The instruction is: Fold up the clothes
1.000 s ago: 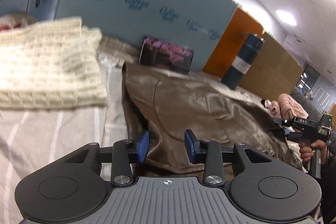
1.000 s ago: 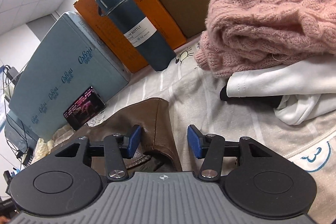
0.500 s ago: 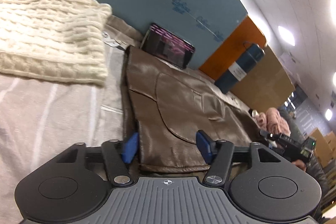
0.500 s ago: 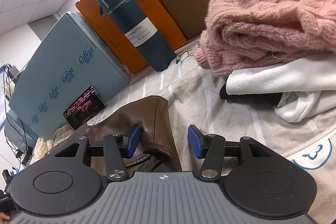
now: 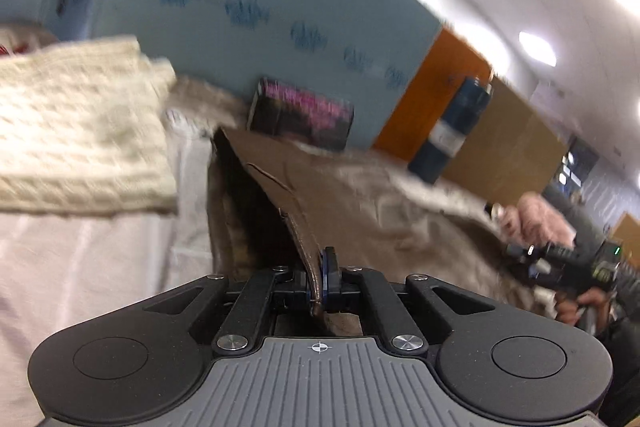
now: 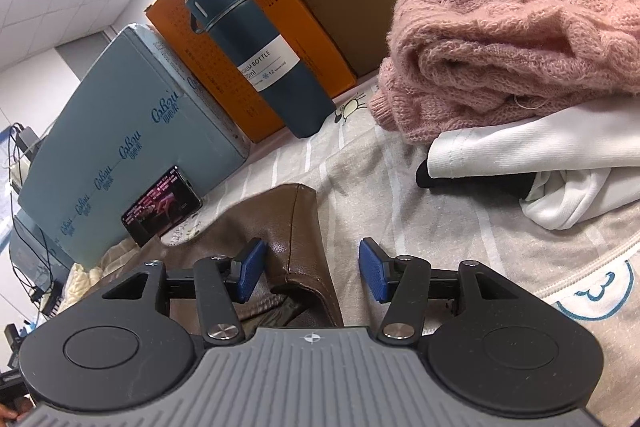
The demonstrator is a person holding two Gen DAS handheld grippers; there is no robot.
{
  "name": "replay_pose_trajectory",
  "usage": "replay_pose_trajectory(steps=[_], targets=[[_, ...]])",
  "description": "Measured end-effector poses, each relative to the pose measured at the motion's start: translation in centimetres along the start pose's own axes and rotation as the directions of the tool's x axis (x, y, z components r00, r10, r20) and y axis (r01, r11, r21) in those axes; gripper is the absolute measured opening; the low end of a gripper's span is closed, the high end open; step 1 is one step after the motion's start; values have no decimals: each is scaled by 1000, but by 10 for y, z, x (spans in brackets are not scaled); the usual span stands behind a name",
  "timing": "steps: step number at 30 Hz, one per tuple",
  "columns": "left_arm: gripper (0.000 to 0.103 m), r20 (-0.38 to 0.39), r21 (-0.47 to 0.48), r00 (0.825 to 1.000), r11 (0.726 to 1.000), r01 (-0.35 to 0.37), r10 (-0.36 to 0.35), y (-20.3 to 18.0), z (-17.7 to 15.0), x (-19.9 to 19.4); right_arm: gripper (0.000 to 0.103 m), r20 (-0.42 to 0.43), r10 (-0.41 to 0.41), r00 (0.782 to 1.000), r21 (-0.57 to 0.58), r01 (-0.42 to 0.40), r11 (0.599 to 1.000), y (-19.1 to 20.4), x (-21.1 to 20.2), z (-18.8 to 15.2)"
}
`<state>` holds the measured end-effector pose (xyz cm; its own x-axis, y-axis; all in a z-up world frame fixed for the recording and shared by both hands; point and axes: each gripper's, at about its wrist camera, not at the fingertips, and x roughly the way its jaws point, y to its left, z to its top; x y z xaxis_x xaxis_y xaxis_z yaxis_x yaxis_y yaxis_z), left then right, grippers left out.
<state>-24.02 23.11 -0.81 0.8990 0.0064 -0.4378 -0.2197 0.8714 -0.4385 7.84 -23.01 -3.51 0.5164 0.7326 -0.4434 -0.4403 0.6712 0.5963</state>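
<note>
brown leather garment [image 5: 360, 211] spread on striped bedsheet [image 6: 360, 163] | left gripper [image 5: 318, 281] pinched closed on its hem edge | right gripper [image 6: 310, 269] wide open astride far corner, holding nothing | likely heavy, supple, slick: grip seams

The leather jacket [image 6: 296, 227] is glossy dark brown. The cable-knit sweater [image 6: 520, 27] beside it is dusty pink, resting on a white garment [image 6: 532, 155]. The vacuum bottle [image 6: 260, 59] is navy with a white label. A cream knit sweater [image 5: 76, 131] lies on the pale beige striped bedsheet [image 6: 360, 167]. The boxes behind are grey-blue [image 6: 132, 115] and orange [image 6: 248, 27].
</note>
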Motion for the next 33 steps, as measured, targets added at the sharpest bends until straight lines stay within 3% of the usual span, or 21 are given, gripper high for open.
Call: replay_pose_trajectory(steps=[5, 7, 8, 10, 11, 12, 15, 17, 18, 19, 20, 22, 23, 26, 28, 30, 31, 32, 33], targets=[[5, -103, 63, 993, 997, -54, 60, 1, -7, 5, 51, -12, 9, 1000, -9, -9, 1000, 1, 2, 1], [8, -152, 105, 984, 991, -80, 96, -1, -10, 14, 51, -17, 0, 1000, -29, -1, 1000, 5, 3, 0], [14, -142, 113, 985, 990, -81, 96, 0, -7, 14, 51, -20, -4, 1000, -38, 3, 999, 6, 4, 0], [43, -96, 126, 990, 987, -96, 108, 1, 3, 11, 51, -25, -11, 1000, -53, 10, 999, 9, 5, 0], [65, -67, 120, 992, 988, -100, 108, 3, 9, 10, 51, -28, -12, 1000, -58, 11, 998, 10, 5, 0], [72, -51, 104, 994, 991, -89, 95, 7, 16, 11, 51, -31, -7, 999, -56, 5, 998, 10, 6, 0], [72, -47, 48, 997, 997, -66, 68, 22, 37, 25, 51, -53, 23, 998, -18, -24, 1000, 6, 10, 4], [70, -108, 39, 987, 992, -118, 122, 31, 40, 43, 48, -63, 32, 998, 13, -32, 999, 3, 13, 7], [68, -136, 50, 980, 988, -143, 149, 32, 38, 50, 42, -66, 26, 997, 12, -25, 1000, 3, 15, 7], [68, -147, 73, 977, 987, -147, 156, 32, 34, 54, 28, -73, 12, 997, -8, -13, 1000, 5, 17, 6], [56, -136, 110, 977, 983, -149, 163, 27, 30, 55, 21, -77, 5, 997, -40, -8, 999, 9, 19, 4], [23, -114, 171, 976, 972, -163, 184, 18, 25, 55, 15, -68, -9, 998, -112, 2, 994, 17, 22, 0], [13, -104, 199, 975, 965, -173, 196, 14, 23, 54, 12, -53, -30, 998, -149, 22, 989, 23, 22, 0], [11, -86, 248, 973, 950, -188, 215, 6, 23, 54, 11, -16, -64, 998, -220, 59, 974, 32, 21, 0], [17, -88, 252, 970, 948, -197, 225, 6, 25, 53, 11, -38, -98, 994, -252, 86, 964, 34, 28, -1], [30, -80, 239, 973, 952, -193, 217, 8, 25, 47, 14, -56, -115, 992, -260, 97, 961, 34, 31, -2], [36, -76, 236, 976, 954, -183, 206, 8, 23, 41, 20, -50, -114, 992, -257, 97, 962, 34, 28, -1], [55, -79, 242, 977, 955, -172, 196, 7, 18, 35, 33, -42, -111, 993, -257, 97, 961, 35, 23, 0], [70, -83, 247, 979, 956, -160, 185, 5, 13, 30, 39, -33, -109, 994, -260, 97, 961, 36, 17, 1]])
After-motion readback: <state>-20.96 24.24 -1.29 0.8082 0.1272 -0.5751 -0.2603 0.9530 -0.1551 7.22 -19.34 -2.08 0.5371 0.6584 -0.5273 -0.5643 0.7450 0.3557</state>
